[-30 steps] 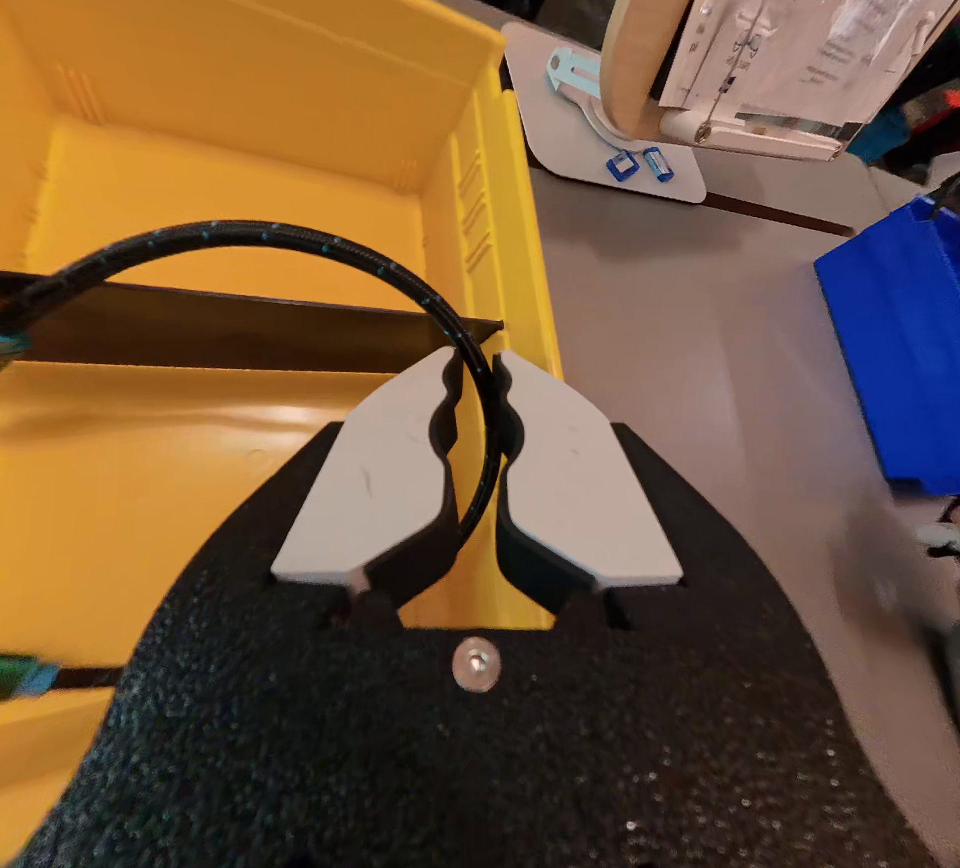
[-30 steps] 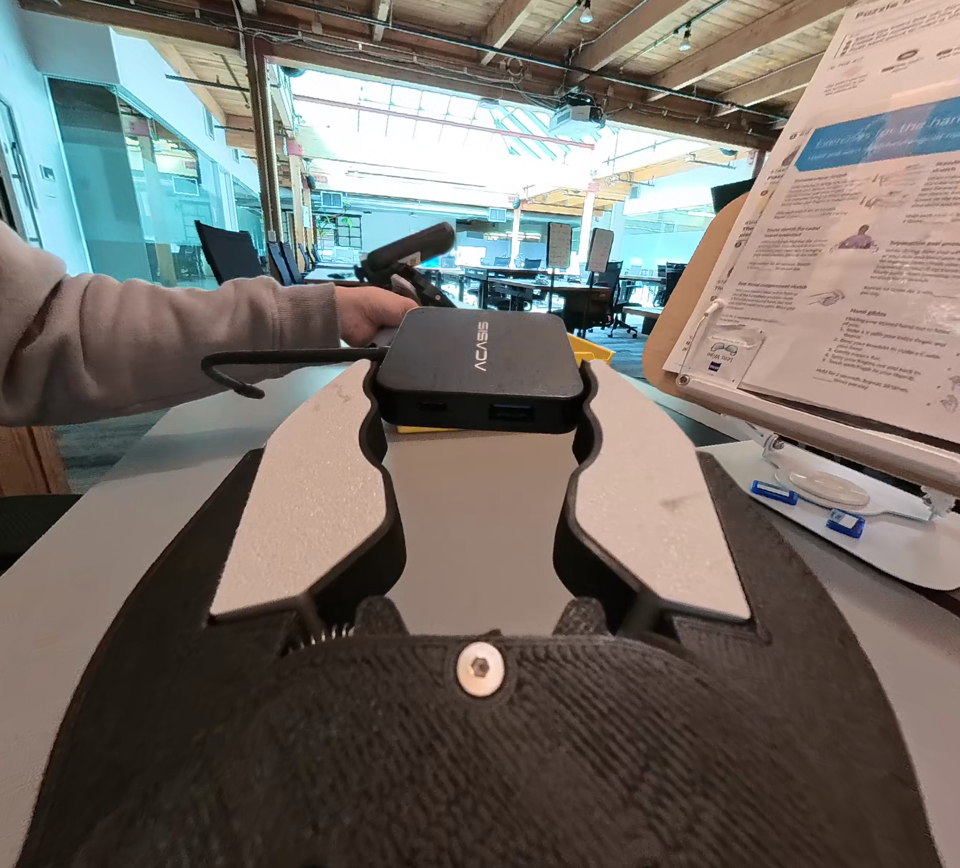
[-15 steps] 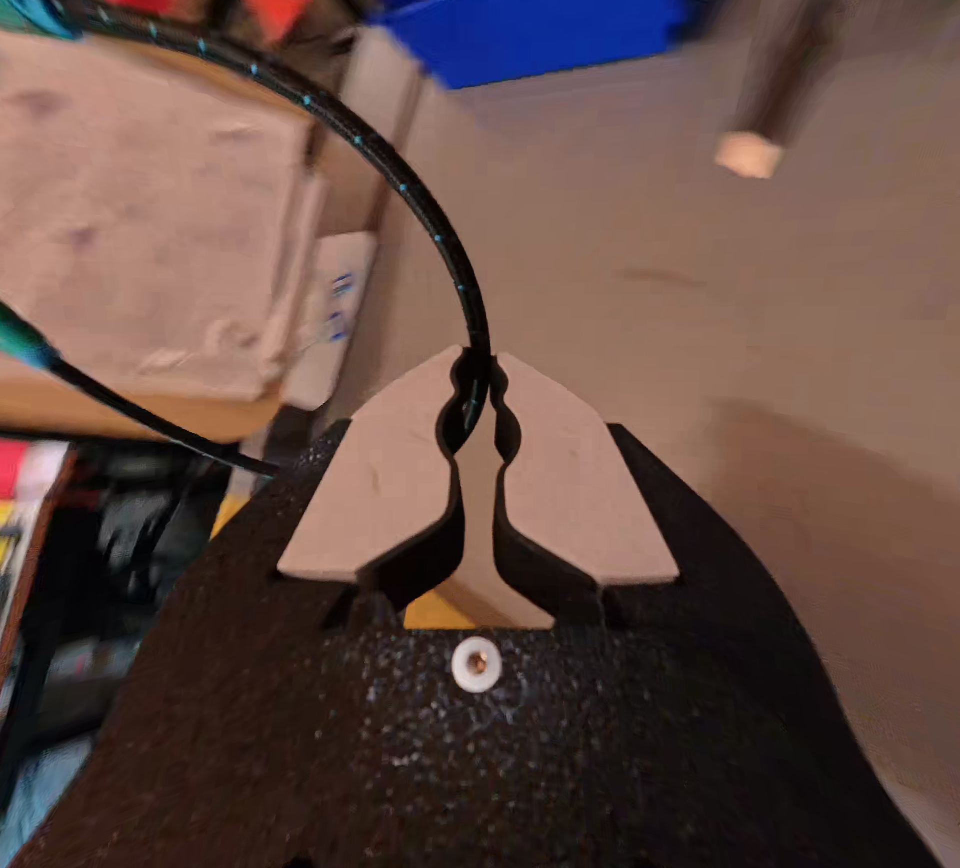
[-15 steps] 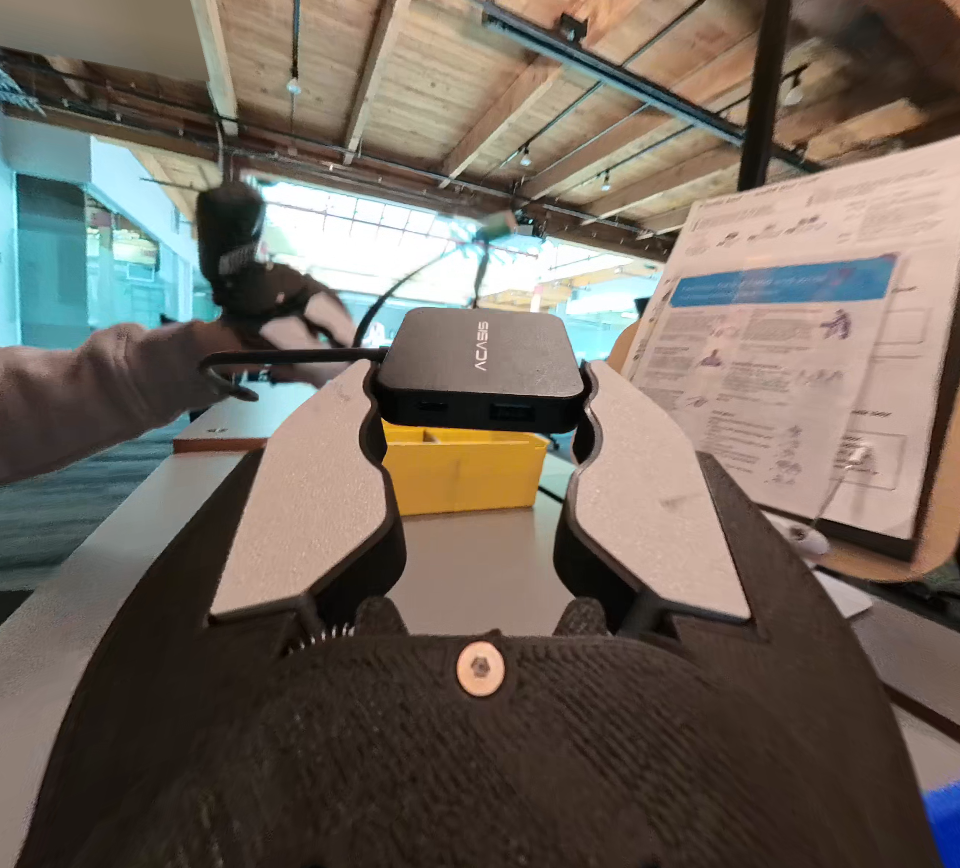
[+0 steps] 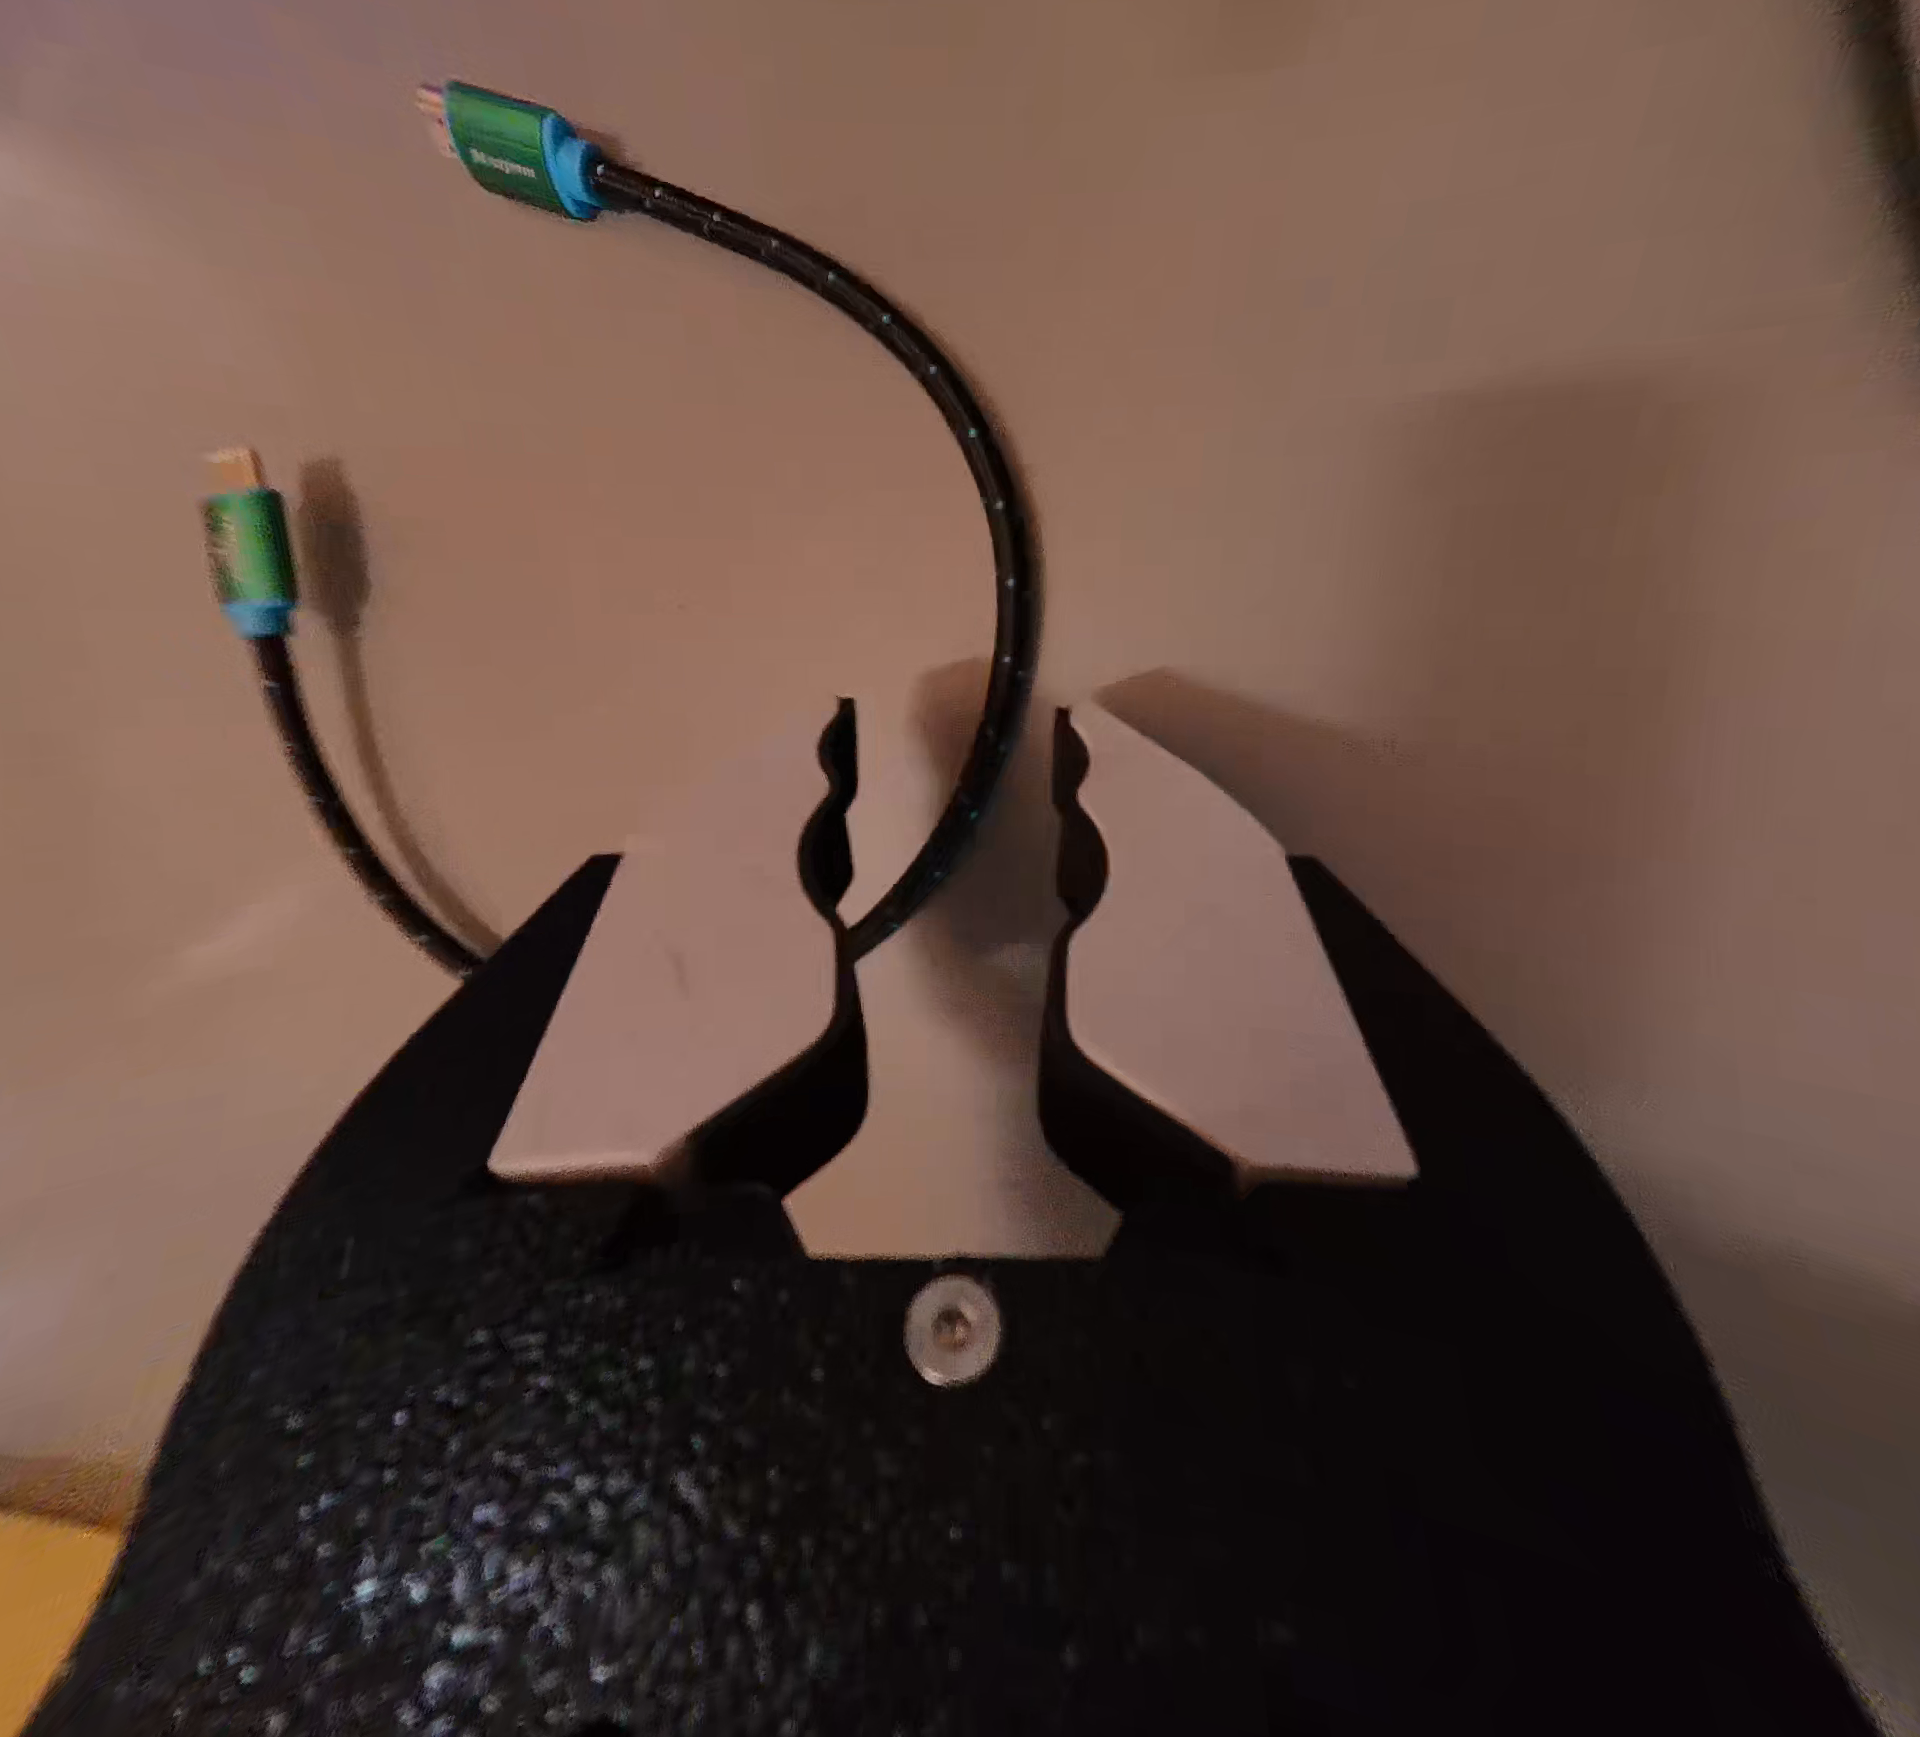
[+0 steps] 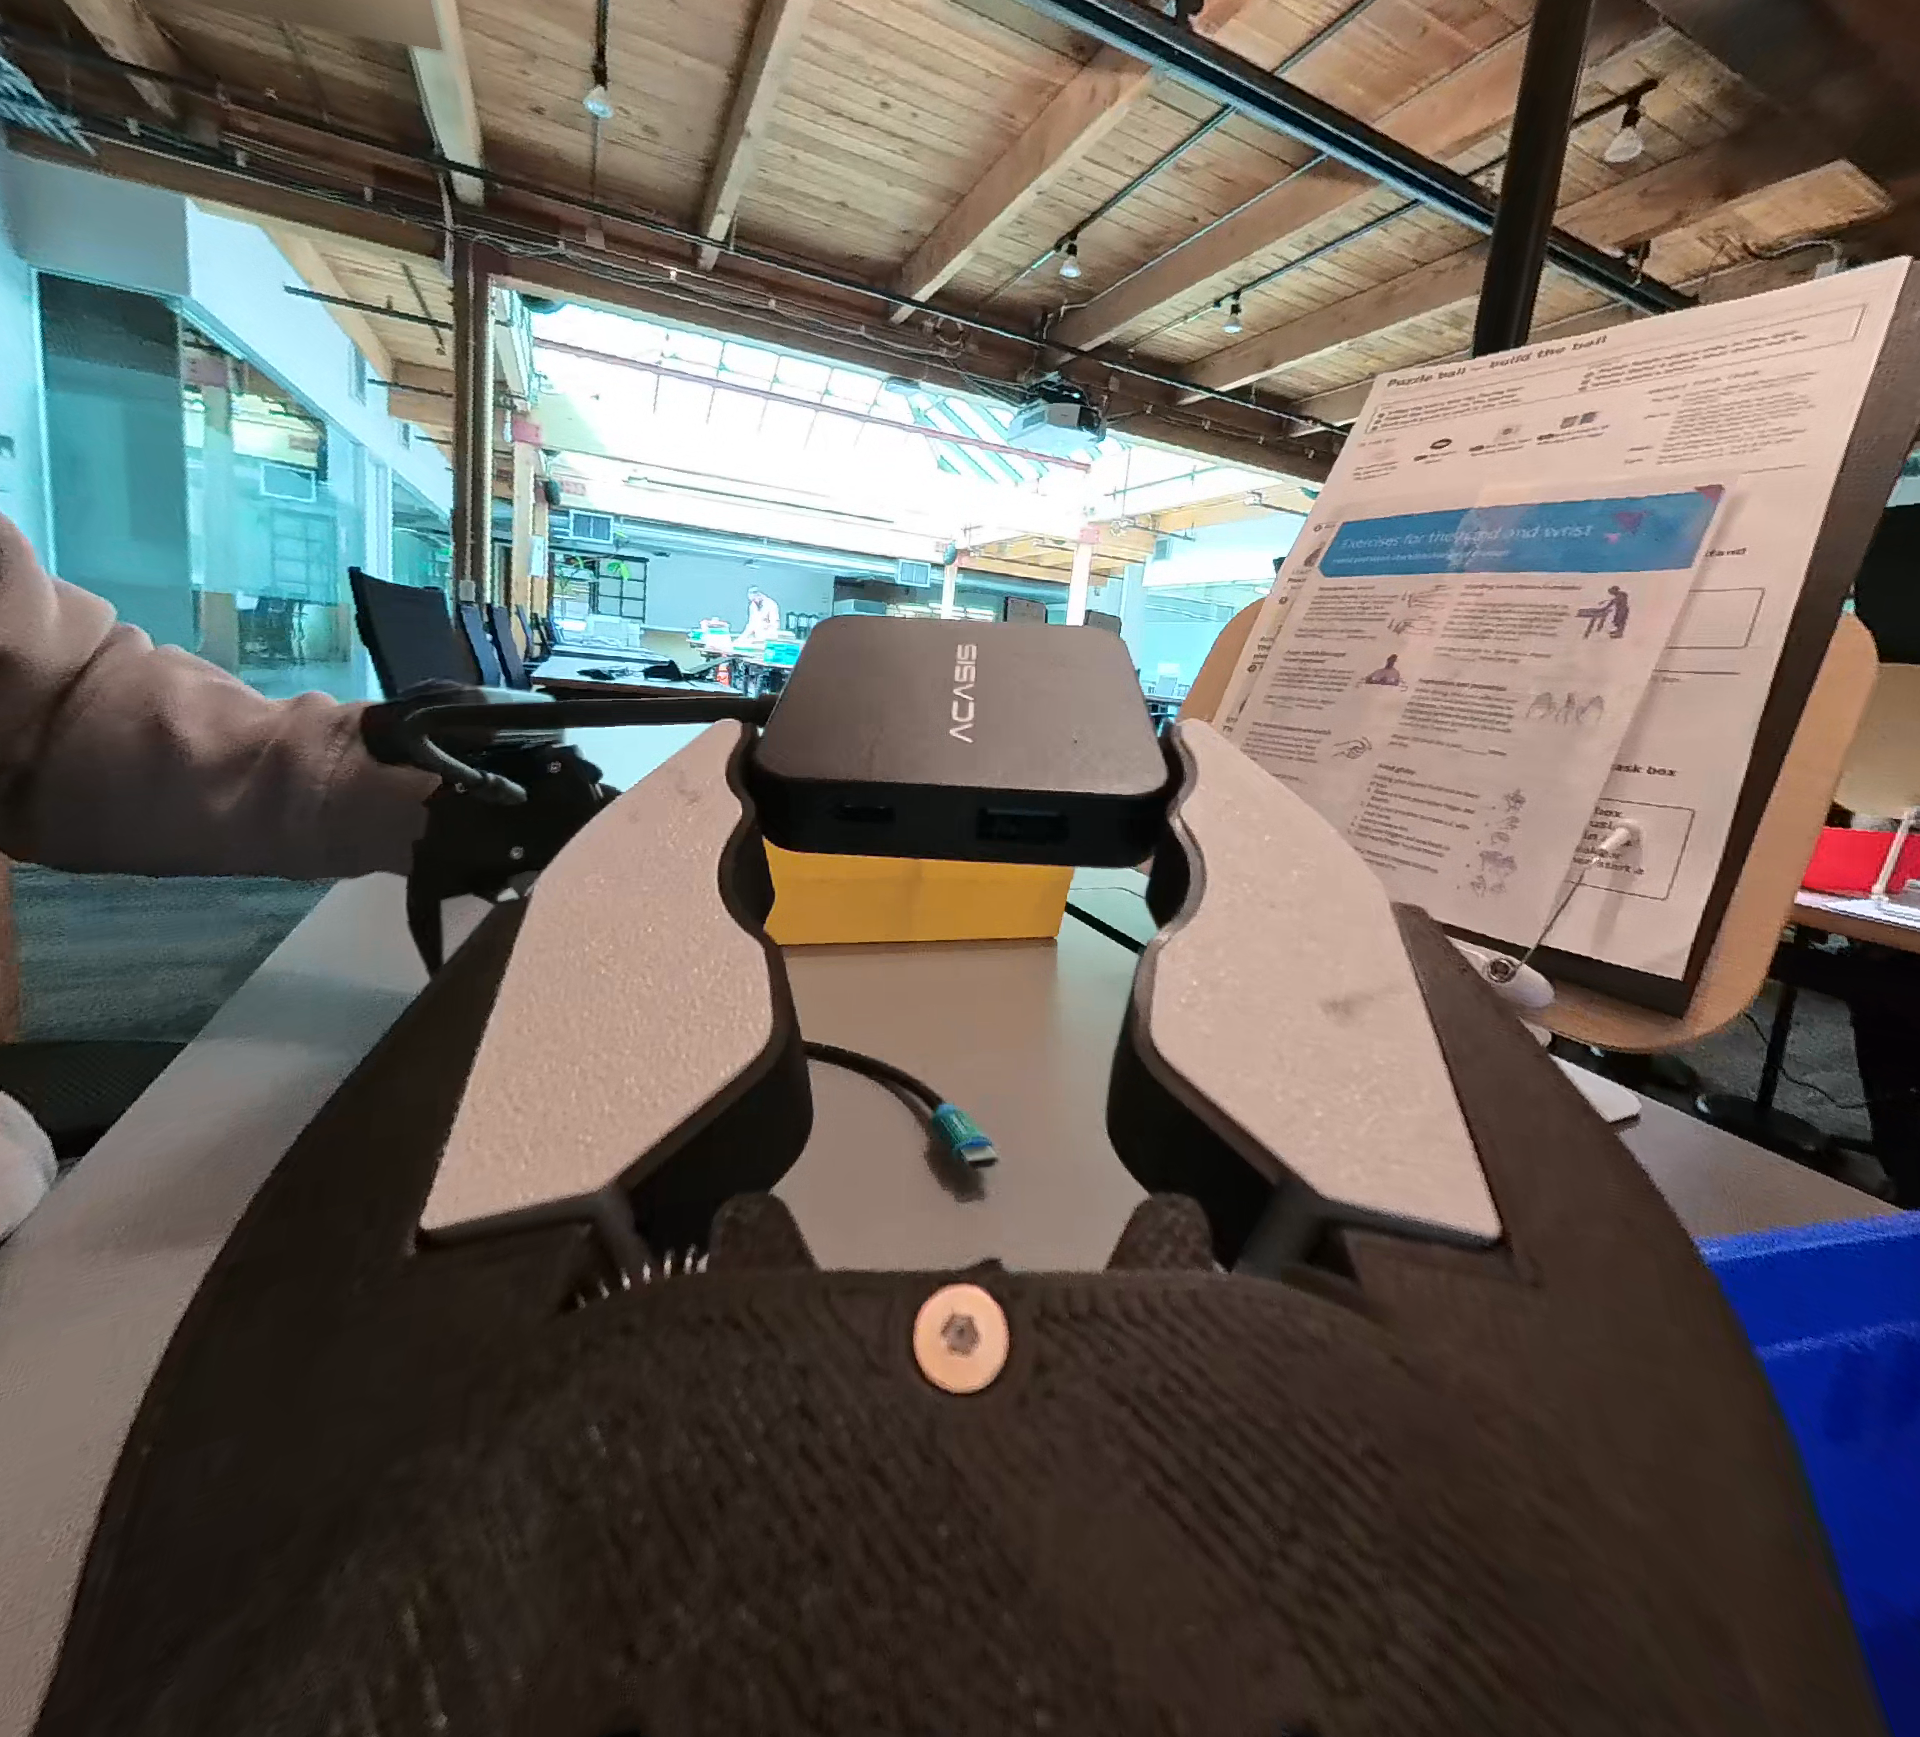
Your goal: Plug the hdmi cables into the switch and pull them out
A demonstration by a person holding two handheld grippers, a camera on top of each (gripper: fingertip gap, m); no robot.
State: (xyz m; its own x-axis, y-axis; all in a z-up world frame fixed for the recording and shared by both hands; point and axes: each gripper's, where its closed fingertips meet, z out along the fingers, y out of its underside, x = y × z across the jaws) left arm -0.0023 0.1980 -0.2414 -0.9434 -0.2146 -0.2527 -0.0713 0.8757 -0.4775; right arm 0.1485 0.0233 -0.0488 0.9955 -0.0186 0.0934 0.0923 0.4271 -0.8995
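In the left wrist view a black braided HDMI cable (image 5: 1000, 544) lies on the grey table, with a green plug at each end: one far (image 5: 509, 149), one at the left (image 5: 247, 549). My left gripper (image 5: 951, 721) is open, and the cable runs loose between its jaws. My right gripper (image 6: 956, 752) is shut on the black switch (image 6: 956, 700) and holds it flat above the table, ports facing me. One green plug (image 6: 961, 1142) lies on the table below it. The left gripper (image 6: 499, 814) shows at the left of the right wrist view, held by a sleeved arm.
A yellow bin (image 6: 914, 898) stands on the table behind the switch. A document stand with printed pages (image 6: 1507, 700) is at the right. A blue bin (image 6: 1818, 1375) is at the near right. The switch's own thin lead (image 6: 561, 711) sticks out to the left.
My left gripper swung the cable out of the yellow bin to over the table and opened, letting it go. My right gripper kept hold of the switch and moved back from the bin.
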